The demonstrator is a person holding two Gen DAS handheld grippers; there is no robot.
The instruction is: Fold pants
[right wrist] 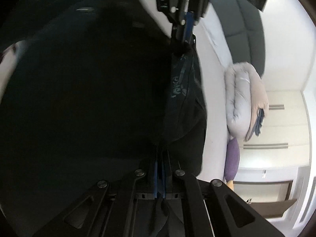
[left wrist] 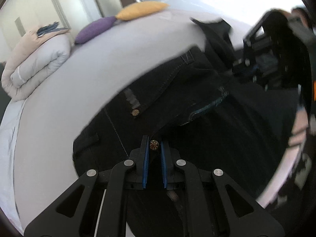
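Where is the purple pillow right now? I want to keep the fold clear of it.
In the left wrist view the purple pillow lies at upper left on the bed, touching the yellow pillow, right of the rolled duvet, well apart from the pants.

Black gripper (left wrist: 154,148), blue pads (left wrist: 145,169)

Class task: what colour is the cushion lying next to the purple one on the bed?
The cushion is yellow-orange, clearest in the left wrist view.
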